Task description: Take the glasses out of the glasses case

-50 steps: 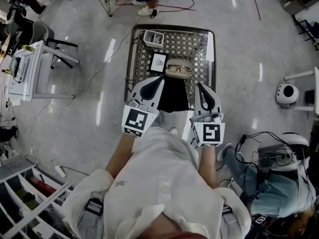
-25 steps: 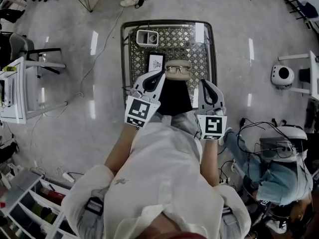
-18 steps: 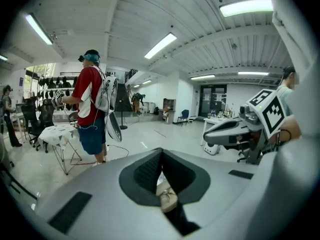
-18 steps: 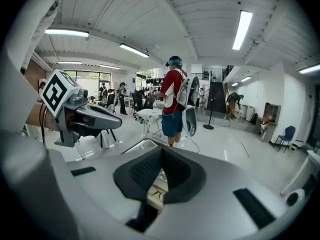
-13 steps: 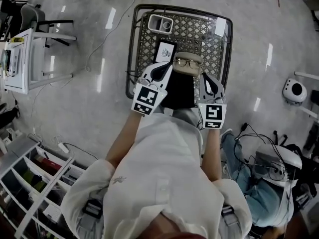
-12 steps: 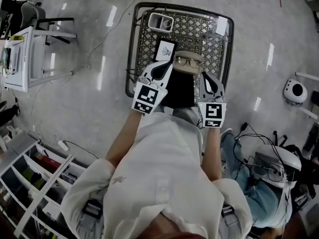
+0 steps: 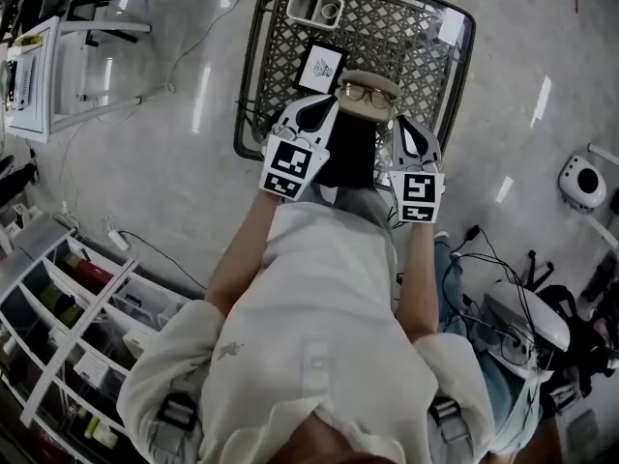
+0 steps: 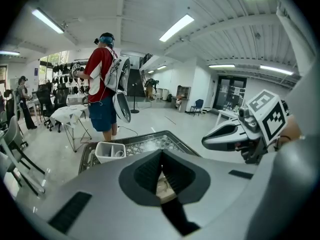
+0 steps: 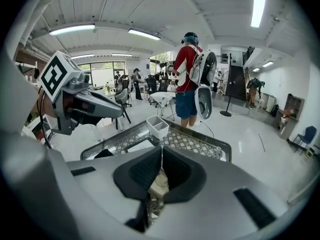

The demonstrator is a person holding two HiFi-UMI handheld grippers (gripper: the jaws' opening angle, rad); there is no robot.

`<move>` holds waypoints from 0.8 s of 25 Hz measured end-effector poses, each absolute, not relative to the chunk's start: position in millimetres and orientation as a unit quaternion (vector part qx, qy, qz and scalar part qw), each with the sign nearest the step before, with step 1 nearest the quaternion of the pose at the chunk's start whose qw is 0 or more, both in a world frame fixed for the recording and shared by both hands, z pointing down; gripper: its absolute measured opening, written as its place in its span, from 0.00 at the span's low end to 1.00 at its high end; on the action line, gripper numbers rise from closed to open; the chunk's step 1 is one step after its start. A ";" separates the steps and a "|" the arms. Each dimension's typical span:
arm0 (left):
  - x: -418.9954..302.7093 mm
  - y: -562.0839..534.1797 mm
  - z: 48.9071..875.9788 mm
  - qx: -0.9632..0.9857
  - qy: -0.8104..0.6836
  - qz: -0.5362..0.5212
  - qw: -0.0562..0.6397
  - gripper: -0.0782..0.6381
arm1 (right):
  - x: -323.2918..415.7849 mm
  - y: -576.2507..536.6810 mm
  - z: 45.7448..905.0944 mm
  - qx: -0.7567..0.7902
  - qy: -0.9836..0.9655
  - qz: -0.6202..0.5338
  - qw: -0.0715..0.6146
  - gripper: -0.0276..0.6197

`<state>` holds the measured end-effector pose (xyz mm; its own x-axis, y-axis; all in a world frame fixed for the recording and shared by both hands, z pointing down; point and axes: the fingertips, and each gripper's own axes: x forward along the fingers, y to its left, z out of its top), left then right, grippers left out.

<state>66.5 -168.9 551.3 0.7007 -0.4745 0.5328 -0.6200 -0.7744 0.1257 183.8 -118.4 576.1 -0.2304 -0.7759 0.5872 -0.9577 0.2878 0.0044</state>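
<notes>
— Since a second ago the mesh table [image 7: 401, 46] has slid up the head view and turned askew. Both grippers keep their places either side of the black cloth [image 7: 350, 153].

— Take me across from the left.

— At the table's far left corner stands a white tub [image 7: 319, 6]. Nearer, a black-framed card [image 7: 321, 66] lies flat. Just below it comes the left gripper [image 7: 327, 107], its tip close to the card's near corner and beside the cloth.

— Jaws?

— Pressed together with nothing between them; its own view shows the pads meeting in one seam.

— And the glasses?

— The glasses [image 7: 366, 92] lie across the beige glasses case [image 7: 373, 75], which sits at the far end of the cloth, near both gripper tips. The case looks open, though at this size I cannot tell lid from base.

— Right side?

— The right gripper [image 7: 403, 124] points at the table just right of the cloth, its tip beside the case. Its jaws are likewise closed on nothing.
</notes>
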 end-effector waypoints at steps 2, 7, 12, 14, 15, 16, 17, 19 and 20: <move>70.1 -167.4 558.3 0.906 -0.305 0.248 0.155 0.13 | 187.1 -119.6 584.4 0.560 -0.766 0.183 0.259 0.07; 78.5 -165.3 575.4 0.898 -0.315 0.257 0.168 0.13 | 187.2 -125.8 605.4 0.537 -0.775 0.182 0.277 0.08; 81.8 -162.8 590.2 0.890 -0.323 0.265 0.184 0.13 | 183.7 -132.6 627.8 0.514 -0.781 0.179 0.305 0.09; 81.5 -161.8 596.0 0.887 -0.325 0.268 0.189 0.13 | 181.3 -134.7 636.4 0.506 -0.783 0.179 0.315 0.09; 81.2 -161.4 599.0 0.885 -0.326 0.270 0.192 0.13 | 179.5 -136.6 639.2 0.501 -0.785 0.178 0.318 0.09; 80.8 -161.3 602.3 0.884 -0.328 0.272 0.195 0.13 | 177.7 -138.5 641.9 0.496 -0.787 0.176 0.321 0.10; 80.3 -161.5 605.8 0.882 -0.330 0.273 0.198 0.13 | 176.4 -139.7 645.9 0.492 -0.788 0.175 0.326 0.10; 79.0 -162.7 613.9 0.878 -0.333 0.276 0.204 0.13 | 175.1 -140.6 657.5 0.484 -0.788 0.175 0.337 0.10; 78.2 -163.4 617.9 0.877 -0.334 0.277 0.207 0.13 | 174.3 -141.4 663.2 0.480 -0.788 0.175 0.343 0.10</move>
<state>78.2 -163.4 617.9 0.6231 -0.4720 0.6236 -0.7010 -0.6907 0.1776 174.3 -141.4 663.2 -0.3043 -0.6361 0.7091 -0.8767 0.4782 0.0528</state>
